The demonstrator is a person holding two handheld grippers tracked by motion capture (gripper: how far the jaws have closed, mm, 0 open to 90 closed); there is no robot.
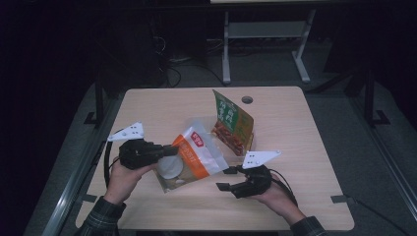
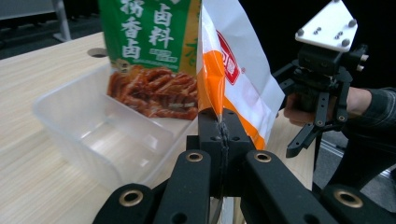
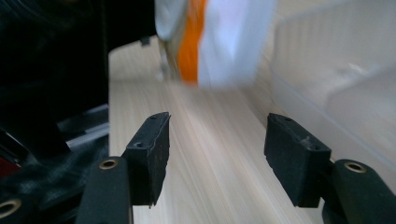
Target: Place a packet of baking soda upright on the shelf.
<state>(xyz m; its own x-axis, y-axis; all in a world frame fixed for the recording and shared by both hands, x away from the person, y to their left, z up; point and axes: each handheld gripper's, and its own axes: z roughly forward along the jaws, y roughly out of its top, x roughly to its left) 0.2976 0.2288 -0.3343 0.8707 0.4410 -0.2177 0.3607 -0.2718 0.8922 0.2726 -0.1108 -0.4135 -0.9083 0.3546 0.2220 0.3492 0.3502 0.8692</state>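
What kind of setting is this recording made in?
Probably a lab or office workspace set up for recording: a light wooden table on dark carpet, metal desk legs and loose cables behind it, and a person working handheld grippers on snack bags.

black two-jaw grippers, brass-ringed pivots, white screw-dotted three-cornered plates, black cables; dark plaid sleeves (image 1: 101, 216).

Counter (image 1: 295, 147): pale wood-grain laminate, matt, smooth.
Orange-and-white pouch (image 1: 194, 152): glossy plastic film, creased, slight sheen; clear window at lower end.
Green pouch (image 1: 232, 120): printed plastic film, glossy, crinkled at edge.
Tub (image 2: 93, 135): translucent plastic, frosted, smooth walls, soft highlights.
Left gripper (image 2: 223, 135): black plastic, matt; brass-coloured rivets at joints.
Right gripper (image 3: 217, 149): jaws matt black, pad faces slightly rough; top plate pale, flat, matt.
Sleeve (image 1: 103, 216): plaid cloth.
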